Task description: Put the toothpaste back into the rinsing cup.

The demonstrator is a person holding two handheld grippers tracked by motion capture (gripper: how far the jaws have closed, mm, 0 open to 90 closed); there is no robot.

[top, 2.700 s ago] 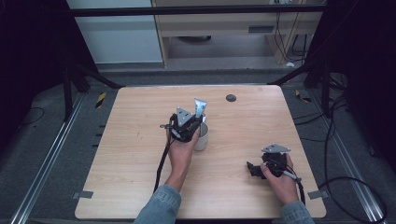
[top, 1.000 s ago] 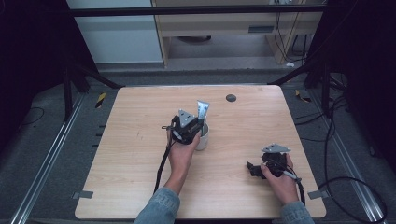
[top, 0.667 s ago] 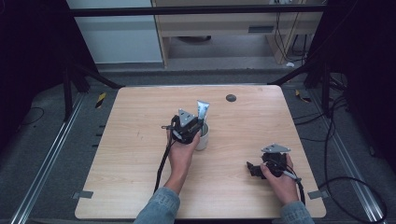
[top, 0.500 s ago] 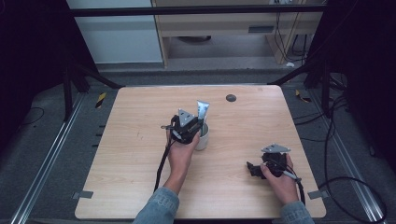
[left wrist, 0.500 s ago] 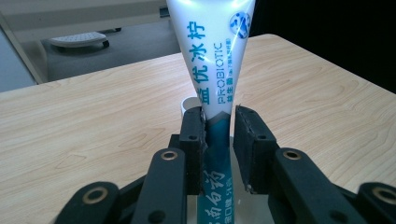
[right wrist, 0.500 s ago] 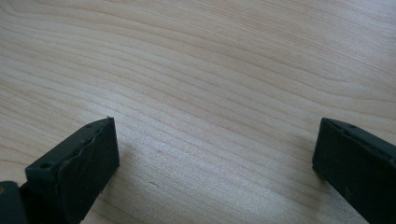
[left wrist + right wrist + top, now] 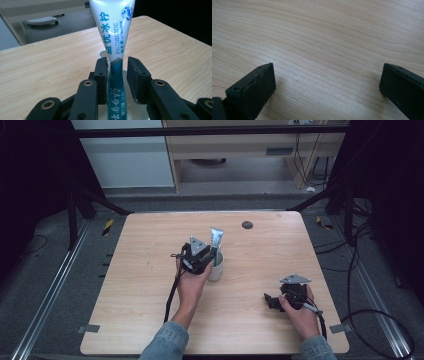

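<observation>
A glossy white-and-teal tube (image 7: 115,37) stands upright in a round white cup (image 7: 216,266) on my wood-grain tabletop (image 7: 150,285). My left claw (image 7: 117,72) has just been loosening, its black pads flanking the tube. My right claw (image 7: 324,82) rests spread nearby.

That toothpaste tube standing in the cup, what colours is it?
The toothpaste tube is white above and teal below, with teal lettering; the left gripper view shows it best.

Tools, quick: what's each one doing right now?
Left tool: jaws just been opening, toothpaste tube between them.
Right tool: open, holding nothing.
</observation>
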